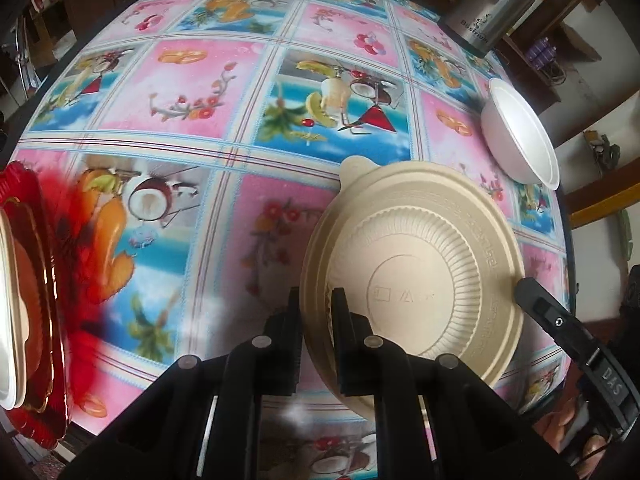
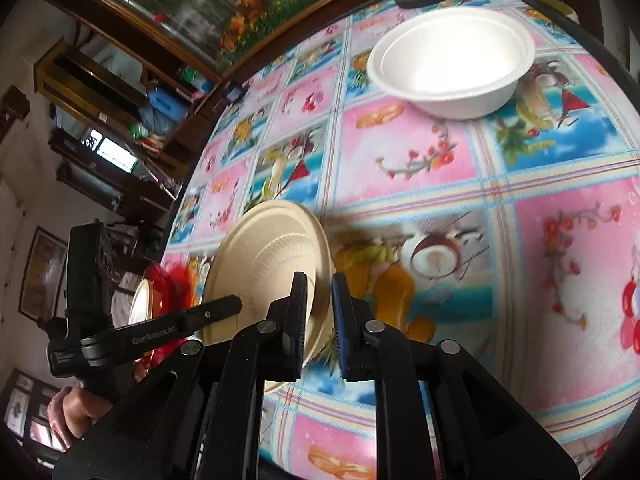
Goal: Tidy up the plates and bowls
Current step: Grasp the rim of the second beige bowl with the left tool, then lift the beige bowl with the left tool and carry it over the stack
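1. The left gripper (image 1: pixel 316 312) has its fingers clamped on the near rim of one beige plate (image 1: pixel 416 280), held above the tabletop (image 1: pixel 208 92).
2. The right gripper (image 2: pixel 320 312) has its fingers nearly closed, straddling that plate's edge; whether they press it is unclear.
3. One white bowl (image 2: pixel 452 64) sits far right; a stack of dishes on one red tray (image 1: pixel 36 320) lies left.

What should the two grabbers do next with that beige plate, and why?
Probably carry the beige plate to the red tray and lower it onto the stack there. The left gripper pinches its rim, the right gripper is at the opposite rim, the plate hangs tilted above the table, and similar plates already lie on that tray.
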Demonstrator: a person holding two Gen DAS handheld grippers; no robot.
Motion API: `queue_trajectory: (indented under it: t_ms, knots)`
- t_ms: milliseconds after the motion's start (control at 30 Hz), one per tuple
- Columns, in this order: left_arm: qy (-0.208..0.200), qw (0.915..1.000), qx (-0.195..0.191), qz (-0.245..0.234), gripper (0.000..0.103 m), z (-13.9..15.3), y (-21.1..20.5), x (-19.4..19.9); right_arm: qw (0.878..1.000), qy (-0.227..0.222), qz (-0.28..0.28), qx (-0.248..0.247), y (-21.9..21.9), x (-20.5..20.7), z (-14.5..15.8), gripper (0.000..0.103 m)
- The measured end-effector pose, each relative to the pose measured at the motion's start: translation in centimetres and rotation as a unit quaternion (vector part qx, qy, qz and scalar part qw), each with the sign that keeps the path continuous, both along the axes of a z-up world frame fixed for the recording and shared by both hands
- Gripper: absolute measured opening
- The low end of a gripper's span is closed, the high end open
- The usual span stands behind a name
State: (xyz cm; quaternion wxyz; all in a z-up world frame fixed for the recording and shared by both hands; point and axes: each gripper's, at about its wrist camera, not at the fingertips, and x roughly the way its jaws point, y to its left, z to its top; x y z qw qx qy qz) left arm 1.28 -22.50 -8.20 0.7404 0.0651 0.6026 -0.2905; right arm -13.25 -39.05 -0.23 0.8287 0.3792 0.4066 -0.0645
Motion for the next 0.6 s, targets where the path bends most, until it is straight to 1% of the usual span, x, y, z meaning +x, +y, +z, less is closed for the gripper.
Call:
queue_trajectory:
  t_ms: [133,333,433,500,600]
  knots:
    - [0.005,1.0,-0.005,-0.007,0.012,-0.2,0.2,-0.3,0.999,0.031,0.007,-0.014,1.0,0.7,-0.5,0.015]
    - [0.0,0.9998,-0.01,-0.016,0.012,-0.3,0.3,-0.5,0.999,0.044,-0.012,-0.025,1.7,1.0,-0.9,0.015]
    - [-0.015,0.9995,-0.007,-0.026,0.012,-0.3,0.2,-0.9,0.998,0.052,-0.025,-0.014,1.7,0.9,-1.4,0.012]
    - [-0.026,0.9992,-0.007,-0.03,0.012,0.0,0.1,-1.1,0.998,0.052,-0.033,-0.019,2.0,0.7,-1.3,0.011]
    - [-0.031,0.9988,-0.02,-0.032,0.012,0.7,0.7,-1.1,0.998,0.042,-0.038,-0.017,2.1,0.4,-0.6,0.011]
